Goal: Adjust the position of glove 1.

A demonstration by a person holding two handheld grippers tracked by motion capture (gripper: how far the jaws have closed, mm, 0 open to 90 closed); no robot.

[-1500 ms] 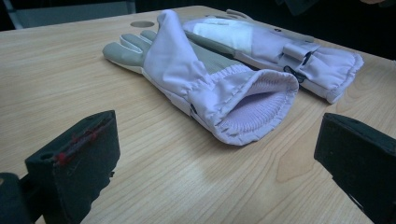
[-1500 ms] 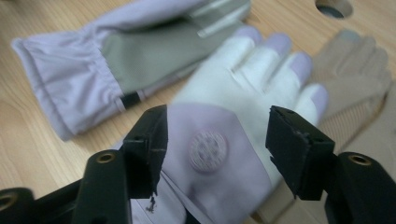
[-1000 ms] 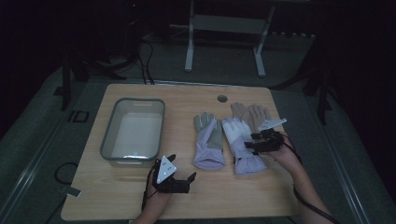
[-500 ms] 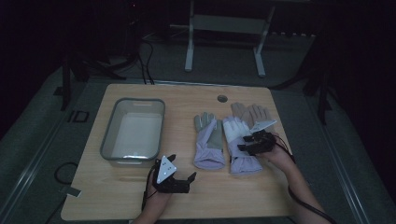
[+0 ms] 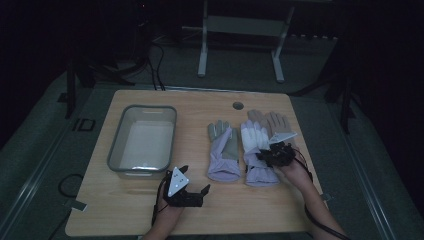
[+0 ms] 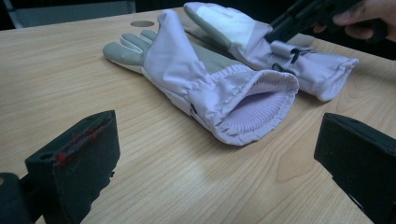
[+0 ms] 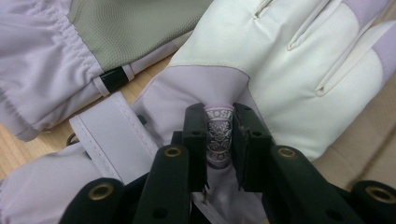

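right gripper view: our right claw [image 7: 219,140] has just clenched the glove [image 7: 289,70] by its patch; we should lift slowly.

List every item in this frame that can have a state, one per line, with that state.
Right gripper: jaws have just been closing, shut on a fold of the right glove.
Right glove: flat on the table, pinched near the wrist.
Left glove: lying flat, cuff gaping open, untouched.
Left gripper: jaws open, nothing between them.
Bin: upright, nothing in it.
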